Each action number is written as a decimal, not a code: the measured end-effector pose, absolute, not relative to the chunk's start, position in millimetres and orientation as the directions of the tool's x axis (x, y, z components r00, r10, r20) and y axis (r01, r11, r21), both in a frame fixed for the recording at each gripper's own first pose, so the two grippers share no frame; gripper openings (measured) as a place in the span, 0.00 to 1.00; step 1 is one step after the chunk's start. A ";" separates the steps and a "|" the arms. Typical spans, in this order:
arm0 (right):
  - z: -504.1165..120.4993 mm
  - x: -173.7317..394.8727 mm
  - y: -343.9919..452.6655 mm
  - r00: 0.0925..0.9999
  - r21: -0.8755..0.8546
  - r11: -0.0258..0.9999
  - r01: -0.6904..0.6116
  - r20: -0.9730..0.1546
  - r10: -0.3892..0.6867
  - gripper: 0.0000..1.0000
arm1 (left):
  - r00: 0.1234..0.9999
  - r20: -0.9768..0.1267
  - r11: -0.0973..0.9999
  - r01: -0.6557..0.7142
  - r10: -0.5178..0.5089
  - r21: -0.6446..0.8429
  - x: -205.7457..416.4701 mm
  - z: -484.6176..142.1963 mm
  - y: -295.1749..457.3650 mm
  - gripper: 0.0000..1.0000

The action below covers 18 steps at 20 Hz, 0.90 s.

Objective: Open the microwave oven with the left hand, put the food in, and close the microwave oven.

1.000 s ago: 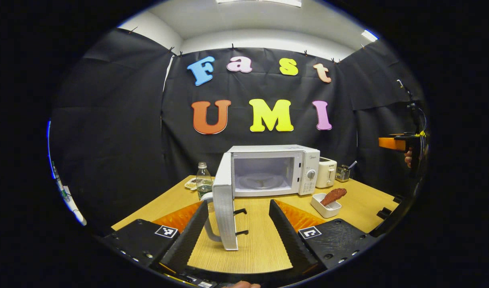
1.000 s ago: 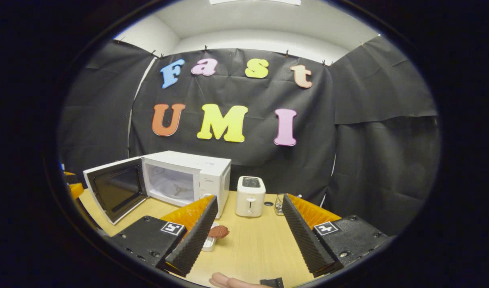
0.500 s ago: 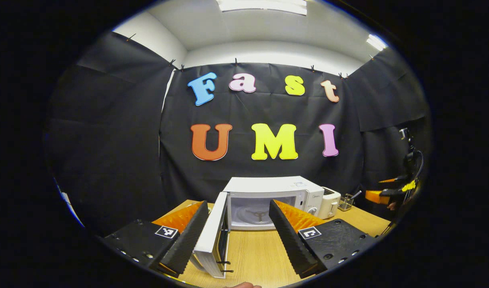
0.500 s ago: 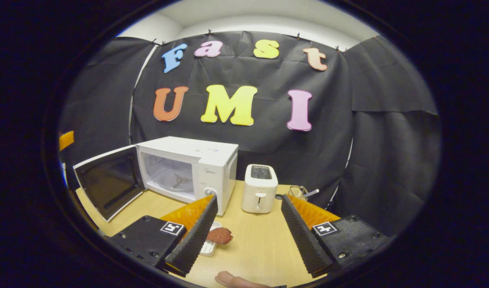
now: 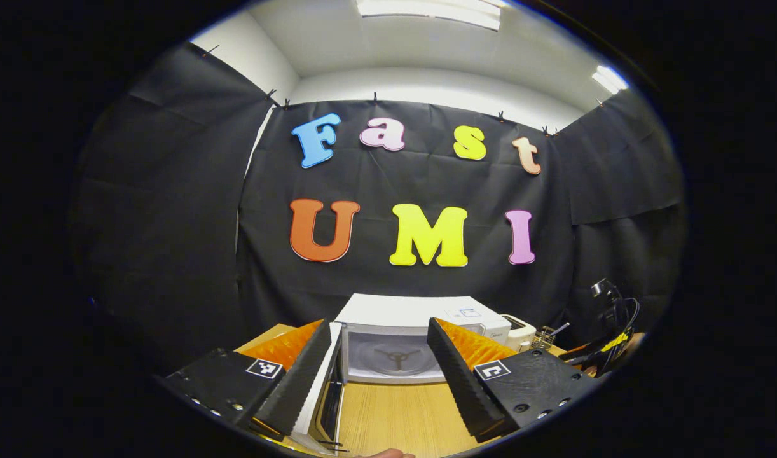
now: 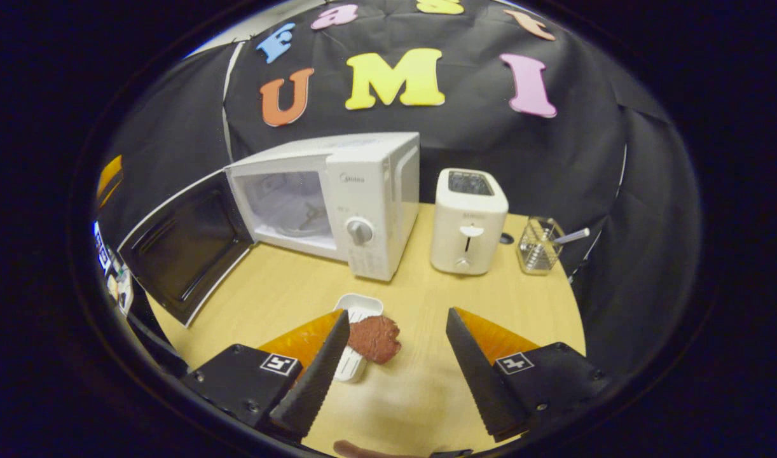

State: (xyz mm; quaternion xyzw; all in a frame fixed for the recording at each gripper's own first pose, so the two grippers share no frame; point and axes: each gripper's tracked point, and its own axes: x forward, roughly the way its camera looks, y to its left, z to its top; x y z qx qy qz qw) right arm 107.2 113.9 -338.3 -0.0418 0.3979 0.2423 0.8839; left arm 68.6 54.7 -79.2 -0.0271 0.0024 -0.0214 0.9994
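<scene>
Hovering above the pale wooden tabletop (image 6: 420, 305) with fingers spread wide and nothing between them: right gripper (image 6: 395, 362), aimed down at the reddish-brown piece of food (image 6: 374, 338) resting on the near end of a small white rectangular dish (image 6: 357, 305).
Standing beyond, door swung fully open to the left and cavity empty: white box-shaped microwave oven (image 6: 363, 191), dark-windowed door (image 6: 185, 251) reaching out over the table.
Standing just beside the oven's right wall: white 2-slot toaster (image 6: 468, 222); further right, clear wire-and-glass holder (image 6: 538, 245) with a utensil in it.
Held back from the oven front, fingers likewise wide and empty: left gripper (image 5: 379, 375), door edge showing low between its fingers.

Risks, judged from the layout:
1. Food overhanging the dish rim; pinching food alone likely to drag or tip the light dish.
2. Closing on the dish's thin wall off-centre likely to tilt it and spill the food.
3. Carrying toward the cavity on a low line likely to clip the control-panel corner or the sill.
4. Open door sitting close to the left gripper; a stray nudge could swing it into the loading path.
</scene>
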 end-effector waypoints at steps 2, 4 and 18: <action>-362.3 103.3 117.8 0.481 0.185 0.873 -0.452 -0.774 0.412 0.87 | 0.999 0.004 0.999 0.035 -0.035 -0.038 72.6 -87.4 52.6 0.93; -380.5 99.5 122.5 0.406 0.252 0.863 -0.438 -0.801 0.440 0.90 | 0.999 -0.015 0.999 0.038 -0.038 -0.022 73.8 -98.5 48.3 0.93; -362.5 75.0 150.9 0.314 0.425 0.806 -0.412 -0.764 0.564 0.13 | 0.998 -0.029 0.997 0.054 -0.053 0.056 70.3 -118.5 48.1 0.96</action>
